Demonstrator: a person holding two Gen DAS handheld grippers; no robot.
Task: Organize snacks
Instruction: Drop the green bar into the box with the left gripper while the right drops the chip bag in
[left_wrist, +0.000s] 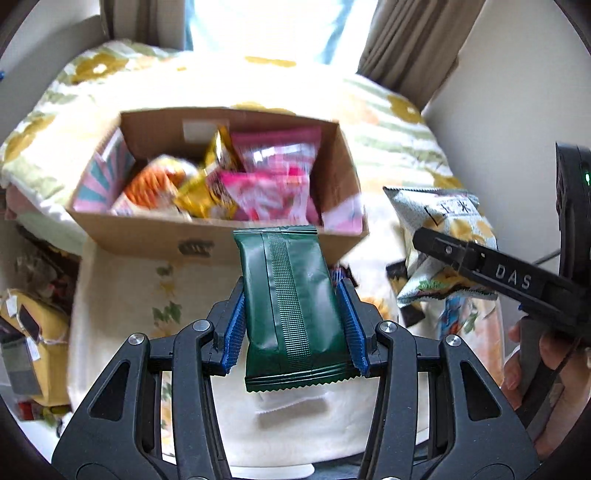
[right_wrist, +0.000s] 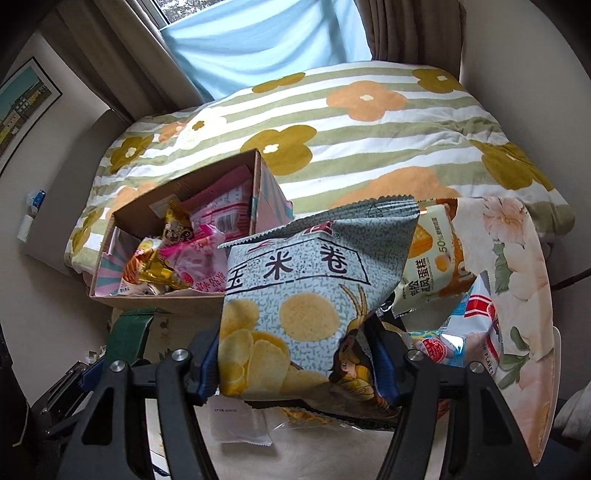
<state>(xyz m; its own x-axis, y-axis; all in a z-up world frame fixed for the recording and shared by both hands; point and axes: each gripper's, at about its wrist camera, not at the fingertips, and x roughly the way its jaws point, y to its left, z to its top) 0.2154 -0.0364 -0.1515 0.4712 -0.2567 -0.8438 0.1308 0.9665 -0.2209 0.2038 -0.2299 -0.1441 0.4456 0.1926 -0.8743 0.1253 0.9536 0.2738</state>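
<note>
The left tongs (left_wrist: 293, 317) were clamped on a green packet (left_wrist: 291, 306), its far end raised just short of the box (left_wrist: 207, 240). The right tongs (right_wrist: 295, 354) gripped a grey-blue chip bag (right_wrist: 295, 288) by its sides, held up beside the box (right_wrist: 155, 299). The open cardboard box sat on a flowered bed cover (right_wrist: 369, 140), filled with pink and yellow snack packs (left_wrist: 258, 184). More packets (right_wrist: 436, 266) lay on the cloth to the right of the chip bag.
</note>
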